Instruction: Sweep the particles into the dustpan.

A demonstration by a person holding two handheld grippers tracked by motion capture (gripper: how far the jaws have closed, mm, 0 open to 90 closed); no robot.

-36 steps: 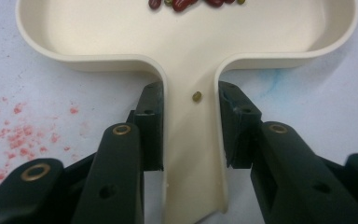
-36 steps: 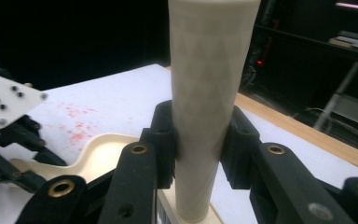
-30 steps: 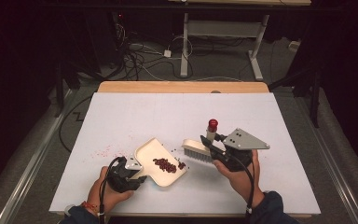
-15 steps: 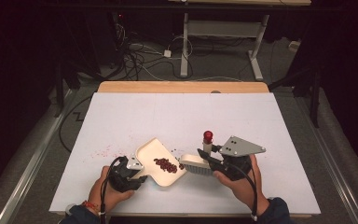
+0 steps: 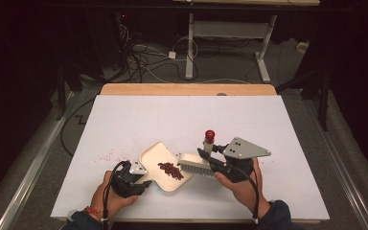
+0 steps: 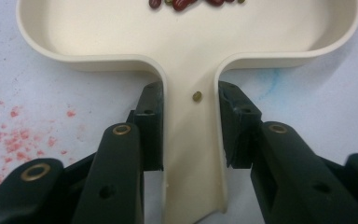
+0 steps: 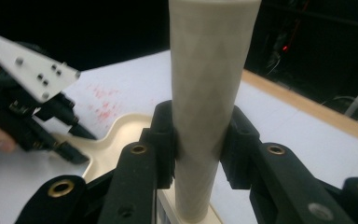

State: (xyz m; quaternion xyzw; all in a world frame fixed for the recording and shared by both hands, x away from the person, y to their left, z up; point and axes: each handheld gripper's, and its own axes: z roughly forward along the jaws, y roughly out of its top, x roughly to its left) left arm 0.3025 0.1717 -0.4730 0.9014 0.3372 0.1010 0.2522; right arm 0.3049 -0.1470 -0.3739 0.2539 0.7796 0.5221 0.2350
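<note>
Dustpan [image 5: 159,163]: cream plastic, shallow tray with raised rim, narrow flat handle [image 6: 193,154]. Lies flat on white table, near front edge, open mouth facing brush. Holds small heap of dark red beans [image 5: 170,169] in middle of tray; 1 greenish bean [image 6: 197,96] sits on handle.

Brush [image 5: 195,165]: cream body, white bristles down on table, just at dustpan's mouth. Handle [image 7: 208,93] pale, round, rising upward, red cap [image 5: 210,134] on top.

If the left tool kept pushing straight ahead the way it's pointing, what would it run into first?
The left tool is clamped on the dustpan handle and points along it toward the pan. Pushed on, the dustpan and the red beans would probably meet the brush bristles first, though depth is unclear.
</note>
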